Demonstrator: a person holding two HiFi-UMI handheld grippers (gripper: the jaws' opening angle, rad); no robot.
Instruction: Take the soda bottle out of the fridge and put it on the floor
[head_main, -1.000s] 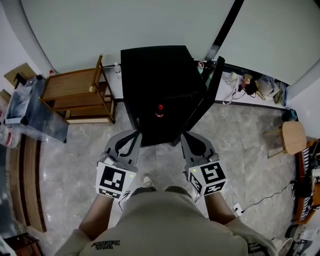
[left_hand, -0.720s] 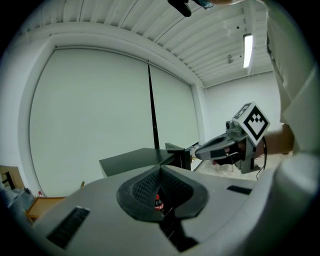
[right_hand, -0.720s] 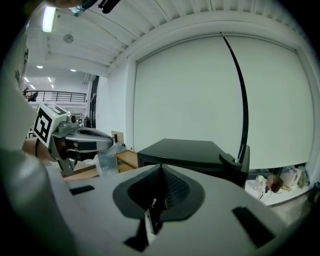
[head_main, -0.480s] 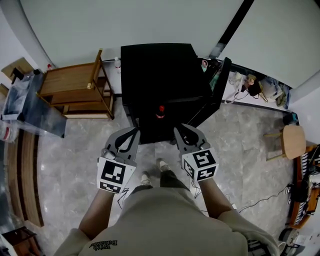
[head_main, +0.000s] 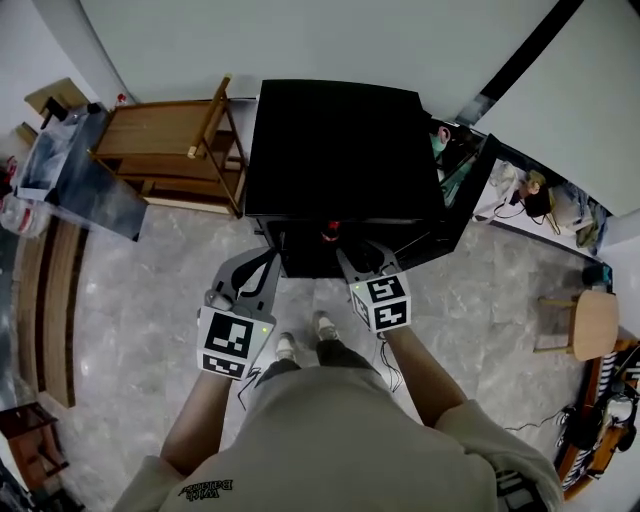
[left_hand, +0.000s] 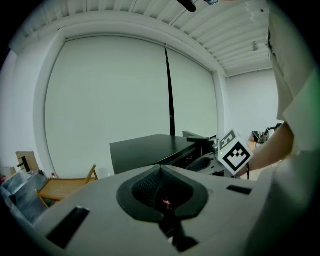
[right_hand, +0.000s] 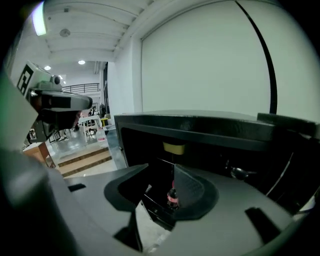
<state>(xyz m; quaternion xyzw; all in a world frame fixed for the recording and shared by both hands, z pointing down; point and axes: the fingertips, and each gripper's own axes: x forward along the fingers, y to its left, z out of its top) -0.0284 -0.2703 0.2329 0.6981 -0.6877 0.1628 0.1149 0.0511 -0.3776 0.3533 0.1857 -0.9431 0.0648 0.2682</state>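
The step in hand is the reach into the fridge (head_main: 335, 140), whose door (head_main: 465, 190) stands open at the right. The soda bottle (right_hand: 172, 196) stands upright inside the dark fridge, low and near the front of the opening. In the head view only its red cap (head_main: 330, 236) shows, just under the top edge. The right gripper (right_hand: 161, 170) points into the opening, and its jaws have just been opening. They now stand apart, and the bottle is seen through the gap, but it seems to be farther in than the tips, and the pads do not press on it. The left gripper (left_hand: 160, 175) has its jaws together with nothing between them. It hangs in front of the fridge, a little to the left of the opening, and I judge it has no part in the grasp. So the bottle is not yet taken. The next move, as I judge it, is to bring the right gripper further in, so that the open jaws come around the body or the neck of the bottle, and then to close them firmly. After that the bottle must be lifted out and set upright on the floor (head_main: 150, 300)
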